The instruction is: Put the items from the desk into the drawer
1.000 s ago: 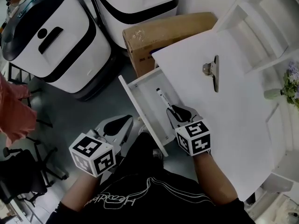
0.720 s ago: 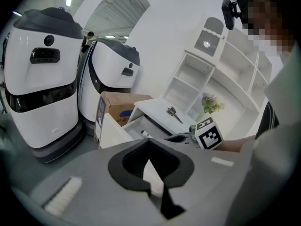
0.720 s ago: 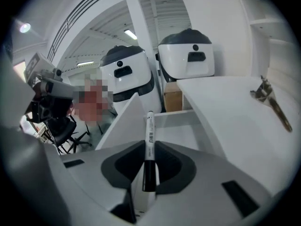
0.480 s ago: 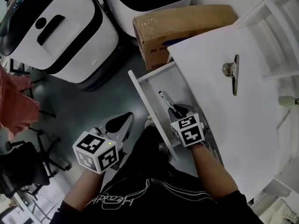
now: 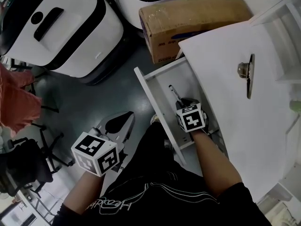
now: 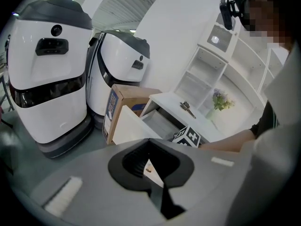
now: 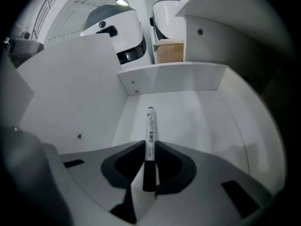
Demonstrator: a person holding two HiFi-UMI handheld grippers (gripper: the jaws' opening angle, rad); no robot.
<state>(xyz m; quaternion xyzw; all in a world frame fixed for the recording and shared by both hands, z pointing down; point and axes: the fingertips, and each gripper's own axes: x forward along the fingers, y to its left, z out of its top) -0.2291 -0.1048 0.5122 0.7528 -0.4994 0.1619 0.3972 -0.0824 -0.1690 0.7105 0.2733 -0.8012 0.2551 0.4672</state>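
A black-and-white marker (image 5: 174,93) (image 7: 150,133) is clamped by its dark end in my right gripper (image 5: 181,104) (image 7: 149,154), which is shut on it. The gripper hangs low inside the open white drawer (image 5: 151,97) (image 7: 169,79), and the marker points toward the drawer's far wall. A metal binder clip (image 5: 247,74) (image 6: 187,109) lies on the white desk (image 5: 225,102). My left gripper (image 5: 123,122) (image 6: 154,167) is shut on nothing, out over the floor to the left of the drawer.
A cardboard box (image 5: 188,25) stands on the floor behind the drawer, beside two large white machines (image 5: 61,27). White shelves (image 6: 207,65) with a small plant (image 6: 219,100) rise behind the desk. A black chair (image 5: 23,168) is at the left.
My right gripper has sunk deeper into the drawer with the marker still in it. The left gripper has dropped a little and stays beside the drawer.
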